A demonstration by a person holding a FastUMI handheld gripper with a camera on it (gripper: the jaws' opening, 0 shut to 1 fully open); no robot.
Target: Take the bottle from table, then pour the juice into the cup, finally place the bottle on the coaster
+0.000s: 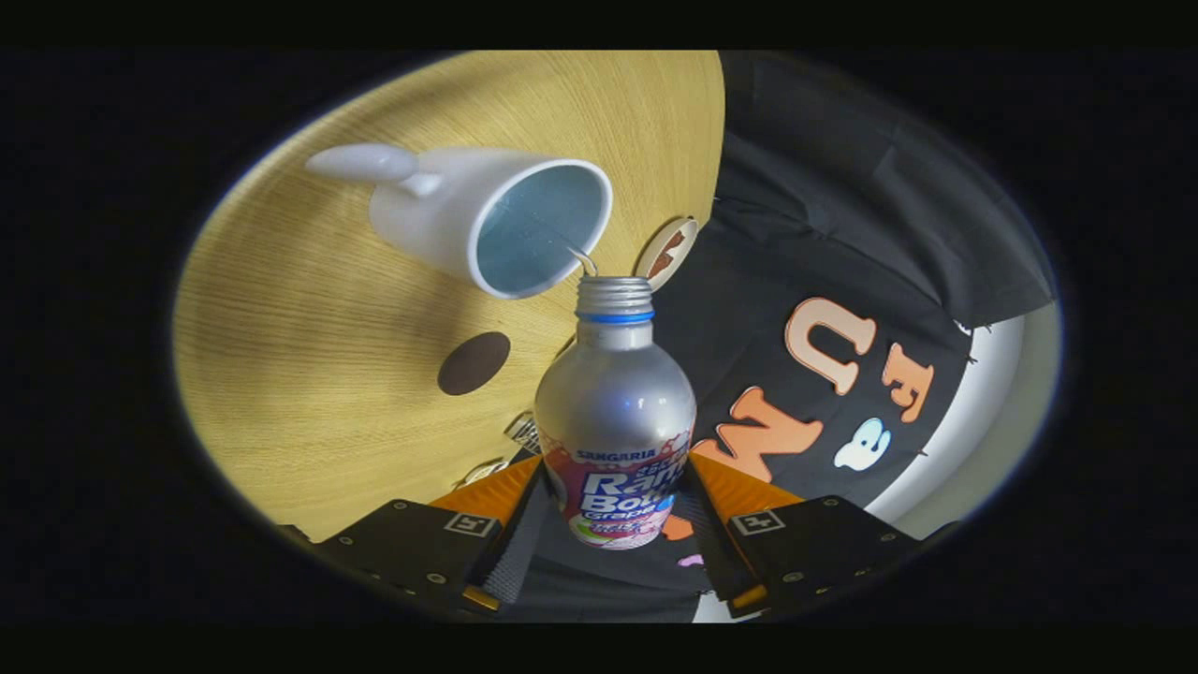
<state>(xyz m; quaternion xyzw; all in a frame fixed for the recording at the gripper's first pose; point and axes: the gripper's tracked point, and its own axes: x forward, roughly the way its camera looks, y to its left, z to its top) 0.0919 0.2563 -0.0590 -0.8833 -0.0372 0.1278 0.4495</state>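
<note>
My gripper [614,510] is shut on a silver aluminium bottle [615,393] with a printed label, both fingers pressing its lower body. The whole view is rolled over, so the bottle is tipped toward a white cup [487,220] with a pale blue inside. The uncapped threaded neck sits right at the cup's rim, and a thin clear stream runs from the mouth into the cup. A round light coaster [666,251] with a brown pattern lies on the table just beyond the cup, near the table's edge.
The wooden table [328,309] carries a dark round disc [474,362] near the bottle's shoulder. Small objects peek out beside my left finger at the table edge. The black cloth wall hangs past the table's edge.
</note>
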